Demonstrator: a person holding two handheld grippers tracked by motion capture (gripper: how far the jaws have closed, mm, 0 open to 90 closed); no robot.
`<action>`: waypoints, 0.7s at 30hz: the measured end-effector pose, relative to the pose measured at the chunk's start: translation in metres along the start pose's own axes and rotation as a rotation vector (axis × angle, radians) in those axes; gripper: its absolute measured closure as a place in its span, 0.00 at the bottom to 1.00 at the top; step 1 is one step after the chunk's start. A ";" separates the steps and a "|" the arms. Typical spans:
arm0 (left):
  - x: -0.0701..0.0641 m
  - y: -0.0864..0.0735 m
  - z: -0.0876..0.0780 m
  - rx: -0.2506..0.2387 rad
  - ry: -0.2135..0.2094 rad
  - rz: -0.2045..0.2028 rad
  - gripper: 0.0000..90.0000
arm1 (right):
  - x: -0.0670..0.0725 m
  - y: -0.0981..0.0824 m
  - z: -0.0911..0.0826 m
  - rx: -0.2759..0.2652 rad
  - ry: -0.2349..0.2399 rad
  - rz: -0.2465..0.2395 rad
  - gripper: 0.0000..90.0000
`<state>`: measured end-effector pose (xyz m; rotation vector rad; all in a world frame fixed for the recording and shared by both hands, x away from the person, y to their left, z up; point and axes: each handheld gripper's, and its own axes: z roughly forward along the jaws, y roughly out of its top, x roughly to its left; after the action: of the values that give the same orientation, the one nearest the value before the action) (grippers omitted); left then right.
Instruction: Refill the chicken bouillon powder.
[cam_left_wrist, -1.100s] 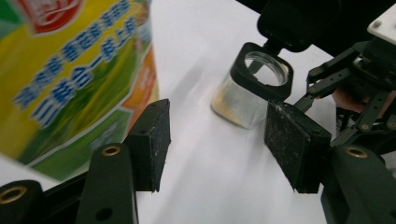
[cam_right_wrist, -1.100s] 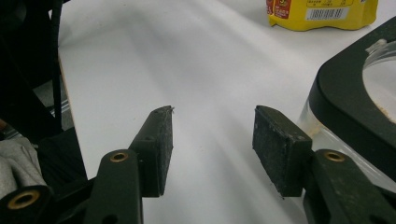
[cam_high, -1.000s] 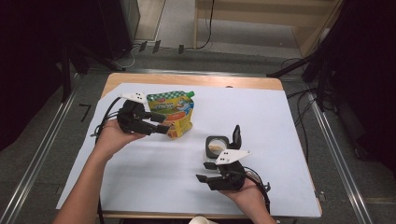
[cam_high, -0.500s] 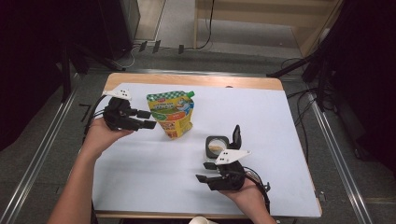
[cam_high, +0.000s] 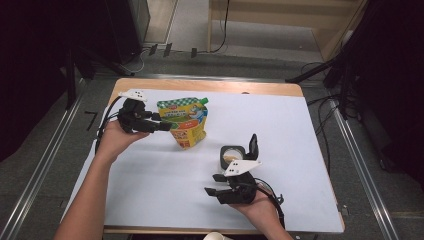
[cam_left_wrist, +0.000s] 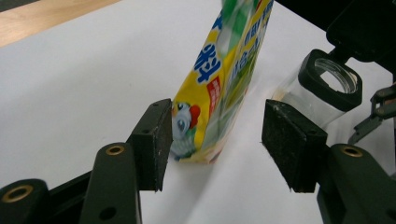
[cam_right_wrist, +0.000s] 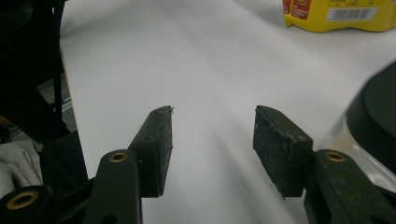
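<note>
Just ahead of the left claw (cam_high: 161, 123) stands an upright yellow-and-green printed stand-up pouch (cam_high: 185, 122) on the white-covered bench (cam_high: 300, 130). That claw is released: in the left gripper view its jaws are spread wide, one pad (cam_left_wrist: 154, 140) right beside the pouch's bottom corner (cam_left_wrist: 219, 84), the other clear of it. Beyond the pouch sits a small clear jar with a black square collar (cam_left_wrist: 327, 81), its black flip lid (cam_high: 253, 145) raised. The right claw (cam_high: 214, 184) hangs released over bare bench, jaws apart and holding nothing, with the jar just beside it.
</note>
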<state>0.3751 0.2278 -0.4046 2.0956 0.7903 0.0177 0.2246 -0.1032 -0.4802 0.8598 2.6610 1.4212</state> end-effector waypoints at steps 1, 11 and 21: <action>0.000 0.001 0.003 -0.004 -0.004 0.002 0.50 | 0.001 0.002 0.002 0.002 0.002 -0.001 0.54; -0.004 0.010 0.028 0.010 -0.011 -0.001 0.70 | 0.006 0.032 0.022 -0.016 -0.029 -0.023 0.53; -0.004 0.010 0.028 -0.038 -0.016 -0.021 0.98 | 0.000 0.043 0.041 -0.036 -0.050 0.012 0.54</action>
<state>0.3855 0.2014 -0.4137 2.0493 0.7959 0.0045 0.2552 -0.0532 -0.4712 0.8973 2.5897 1.4257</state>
